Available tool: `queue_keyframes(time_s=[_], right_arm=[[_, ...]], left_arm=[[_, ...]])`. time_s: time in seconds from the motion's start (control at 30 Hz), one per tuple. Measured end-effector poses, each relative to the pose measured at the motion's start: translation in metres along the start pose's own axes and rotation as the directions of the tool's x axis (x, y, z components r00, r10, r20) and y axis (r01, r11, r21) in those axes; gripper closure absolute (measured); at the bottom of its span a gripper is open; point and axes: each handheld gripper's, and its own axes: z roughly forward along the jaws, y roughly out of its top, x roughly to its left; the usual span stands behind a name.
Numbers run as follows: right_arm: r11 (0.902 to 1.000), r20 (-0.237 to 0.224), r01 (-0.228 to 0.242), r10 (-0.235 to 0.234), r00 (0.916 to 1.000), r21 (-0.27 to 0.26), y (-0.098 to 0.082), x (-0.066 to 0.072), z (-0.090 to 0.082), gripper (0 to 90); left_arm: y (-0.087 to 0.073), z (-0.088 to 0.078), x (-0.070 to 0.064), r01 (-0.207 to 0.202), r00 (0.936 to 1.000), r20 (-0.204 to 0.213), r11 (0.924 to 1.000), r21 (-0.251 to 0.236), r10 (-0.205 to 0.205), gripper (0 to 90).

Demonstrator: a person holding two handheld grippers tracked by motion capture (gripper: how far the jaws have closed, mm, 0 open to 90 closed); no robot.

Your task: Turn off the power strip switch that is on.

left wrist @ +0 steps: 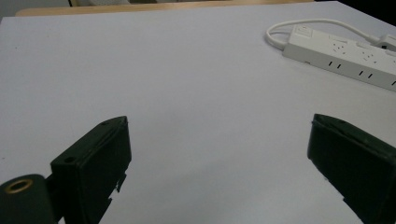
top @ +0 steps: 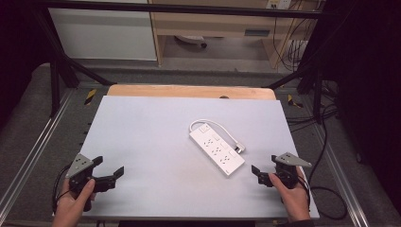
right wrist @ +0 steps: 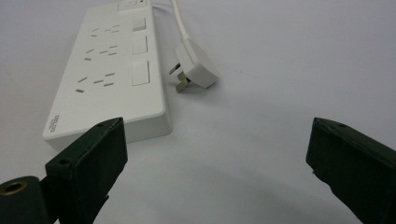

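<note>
pale table [top: 142, 142] bare except white power strip [top: 217, 147] right of centre, plug [right wrist: 198, 70] loose beside it. your left tool [top: 108, 172] and right tool [top: 263, 171] both spread, empty. smooth casing may skid; cable may snag.

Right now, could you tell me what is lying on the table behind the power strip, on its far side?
The power strip's own white cable loops around its far end and runs to the plug, lying loose beside it. What lies beneath the strip is hidden.
</note>
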Motion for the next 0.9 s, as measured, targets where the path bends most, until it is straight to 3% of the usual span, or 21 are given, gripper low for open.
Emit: queue_keyframes(time_s=[0.47,0.9], right_arm=[[0.9995,-0.014,-0.028,0.028,0.9995,-0.014,0.001,-0.001,-0.002,5.7],[0.9894,-0.025,-0.053,0.05,0.9984,-0.135,0.013,0.004,-0.015,3.4]], left_arm=[[0.0,0.0,0.0,0.003,1.0,0.004,1.0,-0.001,-0.003,6.4],[0.0,-0.001,0.001,-0.004,1.0,0.003,0.9999,-0.009,0.005,6.5]])
